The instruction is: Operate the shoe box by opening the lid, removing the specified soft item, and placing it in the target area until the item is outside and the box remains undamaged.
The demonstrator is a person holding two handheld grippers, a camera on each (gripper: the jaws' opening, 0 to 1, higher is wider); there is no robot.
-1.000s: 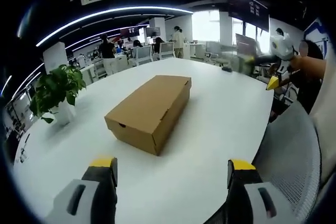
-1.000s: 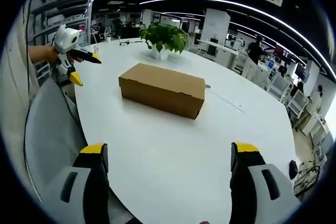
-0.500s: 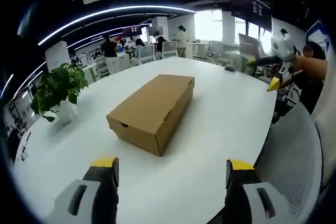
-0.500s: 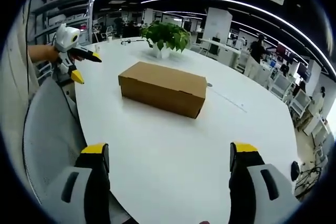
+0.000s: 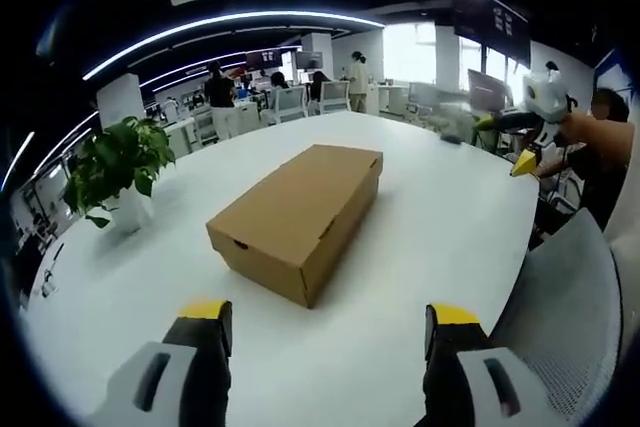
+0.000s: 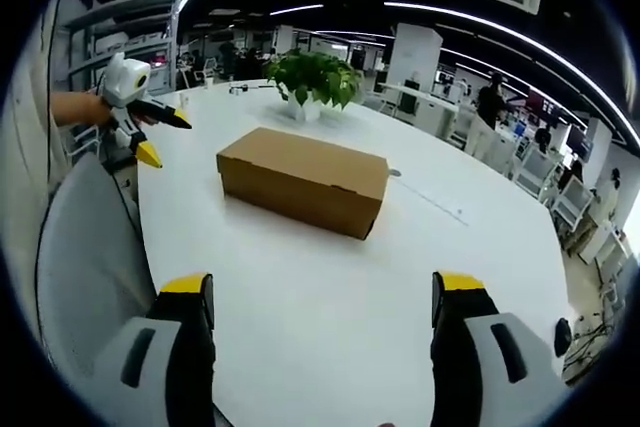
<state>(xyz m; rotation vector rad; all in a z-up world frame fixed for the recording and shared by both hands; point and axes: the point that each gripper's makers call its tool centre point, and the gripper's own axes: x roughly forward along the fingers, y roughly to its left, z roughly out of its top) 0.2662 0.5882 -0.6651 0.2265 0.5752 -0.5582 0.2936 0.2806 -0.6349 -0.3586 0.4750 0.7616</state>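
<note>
A closed brown cardboard shoe box [image 5: 295,209] [image 6: 303,177] lies on a large white table [image 5: 420,217] [image 6: 330,297]. My left gripper [image 5: 318,315] is open, its yellow-tipped jaws low in the left gripper view, short of the box. My right gripper [image 6: 322,285] is open too, on the box's other side, with nothing between its jaws. In the left gripper view the right gripper [image 5: 528,127] shows at the far right, held by a hand. In the right gripper view the left gripper [image 6: 138,119] shows at the far left.
A potted green plant [image 5: 115,172] [image 6: 312,82] stands on the table beyond the box. A grey mesh chair [image 5: 560,297] [image 6: 85,267] is at the table's near edge. Desks, chairs and people fill the office behind.
Both views have shifted a little toward the box, which looks slightly larger. The box itself has not moved and both grippers stay open.
</note>
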